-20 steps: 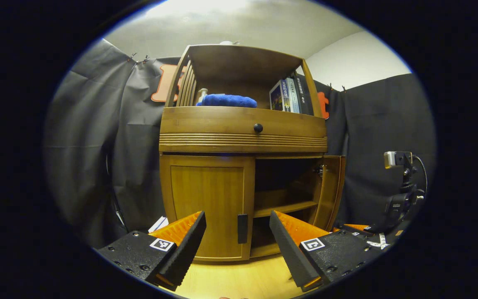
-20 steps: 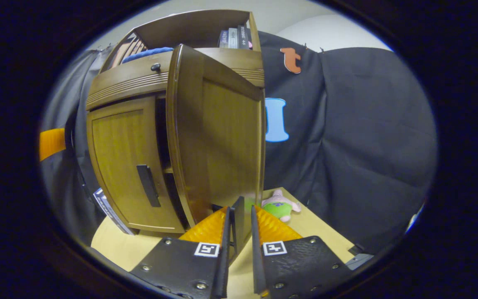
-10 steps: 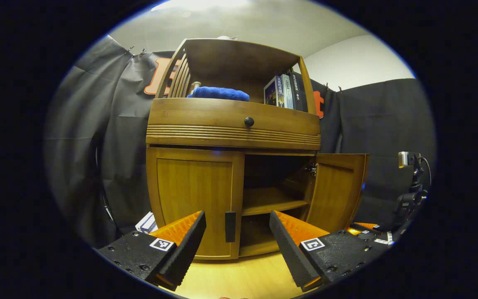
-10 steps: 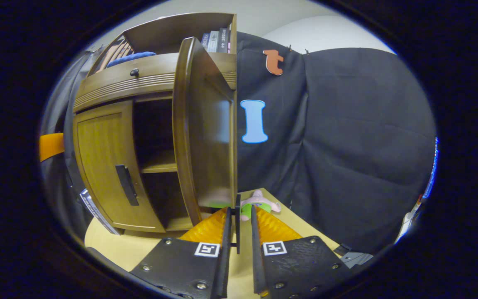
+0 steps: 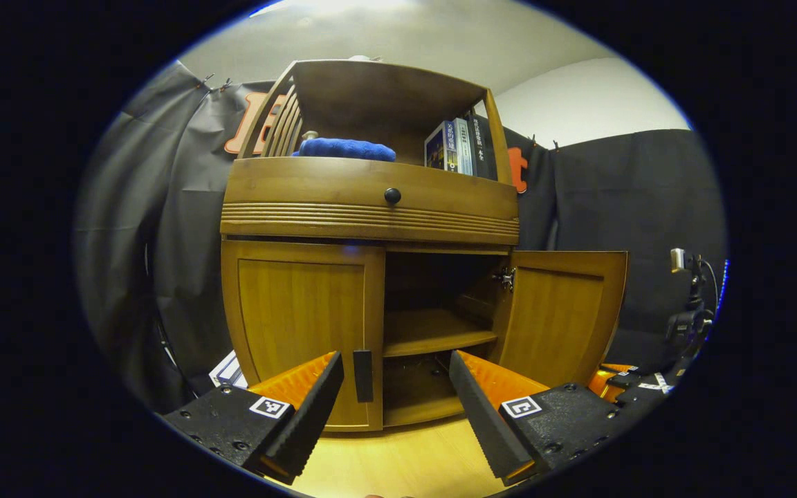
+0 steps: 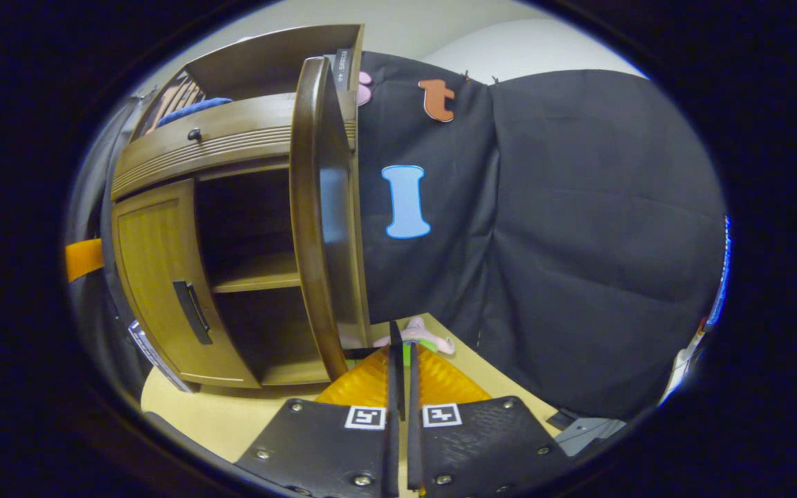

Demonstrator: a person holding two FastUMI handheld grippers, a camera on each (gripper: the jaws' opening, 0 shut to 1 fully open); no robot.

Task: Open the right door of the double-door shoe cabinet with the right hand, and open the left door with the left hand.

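The wooden shoe cabinet (image 5: pixel 371 207) stands on a light wood floor. Its left door (image 5: pixel 301 325) is closed, and its dark upright handle (image 5: pixel 363 375) sits just beyond my left gripper (image 5: pixel 396 408), close to the left finger. That gripper is open and holds nothing. The right door (image 5: pixel 564 315) is swung wide and bares the inner shelf (image 5: pixel 433 332). In the right gripper view this door (image 6: pixel 319 207) is seen edge-on. My right gripper (image 6: pixel 402 387) is shut on its thin dark handle (image 6: pixel 396 353). The left door (image 6: pixel 156 277) and its handle (image 6: pixel 191 311) lie to the left.
A blue cloth (image 5: pixel 346 149) and books (image 5: pixel 450 146) sit on the cabinet's top shelf above a drawer with a knob (image 5: pixel 392 196). A camera on a stand (image 5: pixel 689 304) is at the right. A plush toy (image 6: pixel 423 335) lies on the floor behind the open door.
The right door has swung further open, from slanted to edge-on in the right gripper view. The right fingers have drawn closer together. The left door's handle now lies nearer my left finger.
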